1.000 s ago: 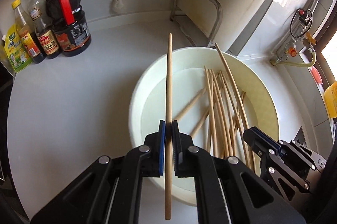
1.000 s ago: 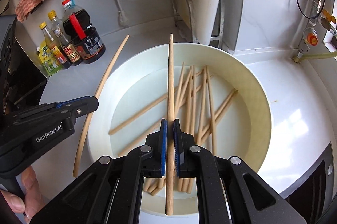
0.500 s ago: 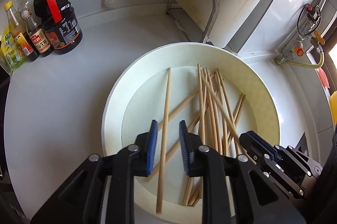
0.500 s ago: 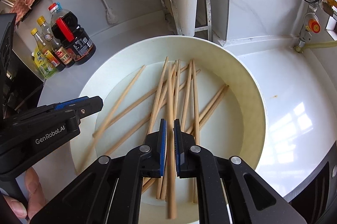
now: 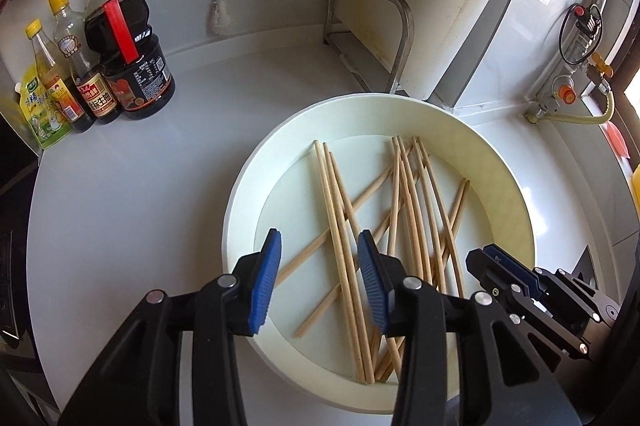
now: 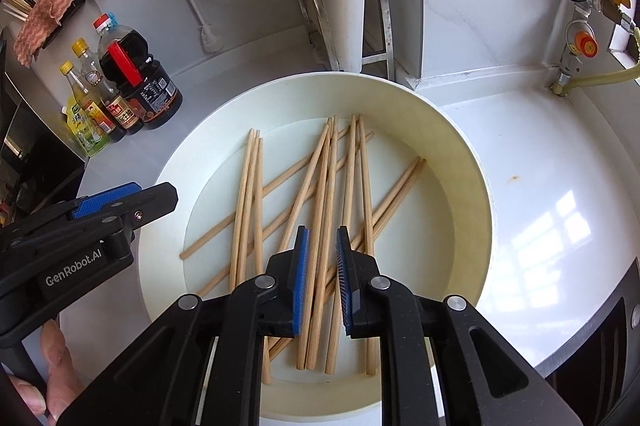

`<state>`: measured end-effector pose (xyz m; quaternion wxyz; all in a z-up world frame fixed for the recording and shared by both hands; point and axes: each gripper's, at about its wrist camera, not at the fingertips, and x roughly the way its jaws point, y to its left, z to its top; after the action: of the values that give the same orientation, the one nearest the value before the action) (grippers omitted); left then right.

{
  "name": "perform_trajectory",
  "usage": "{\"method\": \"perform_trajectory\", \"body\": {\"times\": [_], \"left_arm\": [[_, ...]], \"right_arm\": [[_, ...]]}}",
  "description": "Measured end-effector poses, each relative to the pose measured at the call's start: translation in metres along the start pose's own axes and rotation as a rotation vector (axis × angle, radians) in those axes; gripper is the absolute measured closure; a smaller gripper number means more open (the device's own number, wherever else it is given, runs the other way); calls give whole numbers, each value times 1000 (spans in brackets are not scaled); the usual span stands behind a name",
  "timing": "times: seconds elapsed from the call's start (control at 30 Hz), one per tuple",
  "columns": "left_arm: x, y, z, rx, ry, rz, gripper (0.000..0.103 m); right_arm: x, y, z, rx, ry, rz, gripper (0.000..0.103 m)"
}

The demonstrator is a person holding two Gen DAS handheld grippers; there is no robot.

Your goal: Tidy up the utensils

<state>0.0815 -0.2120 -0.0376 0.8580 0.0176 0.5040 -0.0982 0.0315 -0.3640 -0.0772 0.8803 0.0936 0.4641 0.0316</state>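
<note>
Bottles (image 5: 100, 66) of sauce and oil stood in a bunch at the far left of the white counter (image 5: 132, 194), well away from my work. Next came the big white bowl (image 5: 508, 186), and all the wooden chopsticks (image 5: 340, 226) lay inside it, crossing over each other in a messy pile. My left gripper (image 5: 318, 280) hung over the near left part of the bowl. Its jaws had just been opening and stood apart, with nothing pinched; the sticks lay loose below the gap. My right gripper (image 6: 322, 278) hung over the near middle of the bowl. Its jaws had just been opening too, only a little way, and the blue pads (image 6: 301, 278) pressed on no stick. My fingers (image 6: 56, 358) showed at the bottom left, under the left tool.
</note>
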Motion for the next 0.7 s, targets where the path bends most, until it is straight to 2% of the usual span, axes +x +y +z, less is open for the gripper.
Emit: {"method": "perform_trajectory", "body": {"times": [0.33,0.7], "left_arm": [[-6,3,-7,6,4,2,61],[-11,9,-9,-13,4,9,52]], "right_arm": [[-6,5,-2,1,-13,-14,84],[-8,8,-3,0,-10,-21,79]]}}
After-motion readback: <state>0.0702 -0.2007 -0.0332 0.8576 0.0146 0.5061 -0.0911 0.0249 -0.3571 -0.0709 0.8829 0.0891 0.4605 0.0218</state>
